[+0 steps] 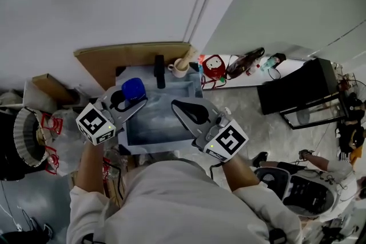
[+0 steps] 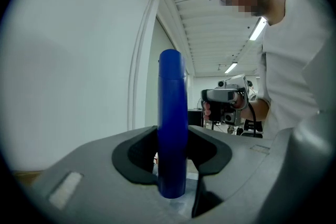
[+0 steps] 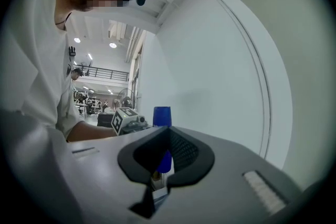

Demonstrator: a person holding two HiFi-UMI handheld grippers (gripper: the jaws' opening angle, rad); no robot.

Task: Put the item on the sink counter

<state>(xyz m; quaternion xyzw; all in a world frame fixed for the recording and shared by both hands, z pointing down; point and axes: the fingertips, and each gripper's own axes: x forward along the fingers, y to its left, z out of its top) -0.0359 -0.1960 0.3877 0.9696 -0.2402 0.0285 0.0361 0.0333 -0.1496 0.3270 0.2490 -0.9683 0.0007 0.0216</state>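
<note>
Item: blue bottle [image 2: 171, 123], upright, clamped between the pads of the left gripper [image 1: 130, 99]. Held at the left rear corner of the sink [image 1: 157, 123], close to the worktop [image 1: 196, 87] rim; cannot tell whether the base touches anything.

Left gripper: closed on the blue bottle about its lower half, marker cube toward the person.

Right gripper [image 1: 177, 104]: jaws drawn together at the tips, nothing gripped; poised over the right half of the sink, just beside the left gripper yet apart from it. Blue bottle seen beyond its tips in the right gripper view.

Also on the sink unit: black faucet [image 1: 159, 71] at the rear edge; pale mug [image 1: 180, 69] just right of it.

Behind: sheet of cardboard [image 1: 131, 54] leaning against the white wall [image 1: 103, 3].
</note>
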